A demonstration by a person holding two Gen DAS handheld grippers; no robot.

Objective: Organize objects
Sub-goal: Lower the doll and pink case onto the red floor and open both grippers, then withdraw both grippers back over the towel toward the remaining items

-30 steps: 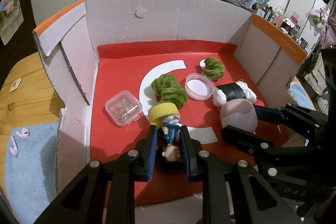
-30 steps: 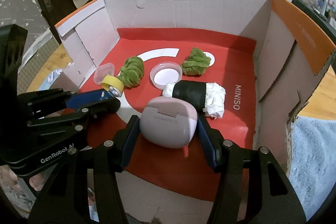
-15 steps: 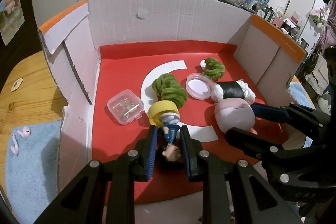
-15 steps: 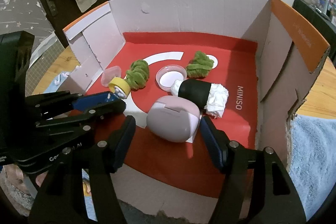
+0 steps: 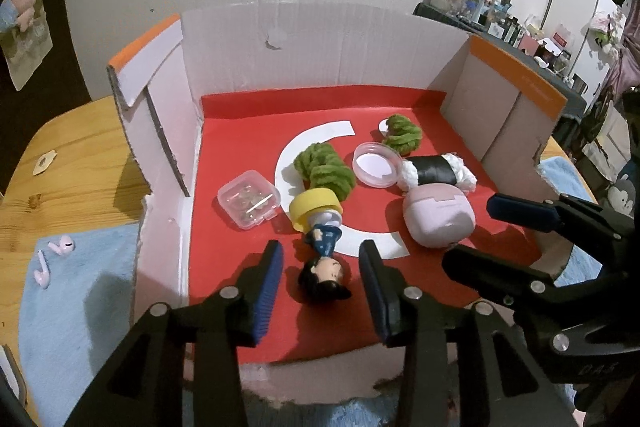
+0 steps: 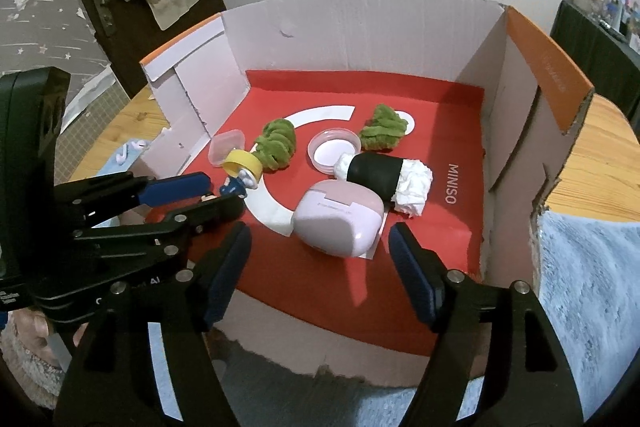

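A cardboard box (image 5: 320, 39) with a red floor (image 6: 452, 131) holds the objects. A small figurine (image 5: 322, 247) with a yellow base lies on the floor, its dark head between the tips of my open left gripper (image 5: 320, 259), untouched. A pink case (image 6: 340, 223) lies on the floor just ahead of my open right gripper (image 6: 320, 239); it also shows in the left wrist view (image 5: 438, 219). Behind it lie a black-and-white sushi toy (image 6: 384, 175), a round clear lid (image 6: 334, 151), two green fuzzy pieces (image 6: 276, 145) (image 6: 382, 133) and a clear square box (image 5: 248, 203).
The box stands on a wooden table (image 5: 68, 163). A blue towel (image 5: 72, 291) with pink earbuds (image 5: 52, 259) lies left of the box, and more blue towel (image 6: 588, 287) lies to its right. The box walls rise on three sides.
My left gripper has opened and let go of the figurine, which now lies on the red floor. My right gripper has opened, released the pink case and drawn back.
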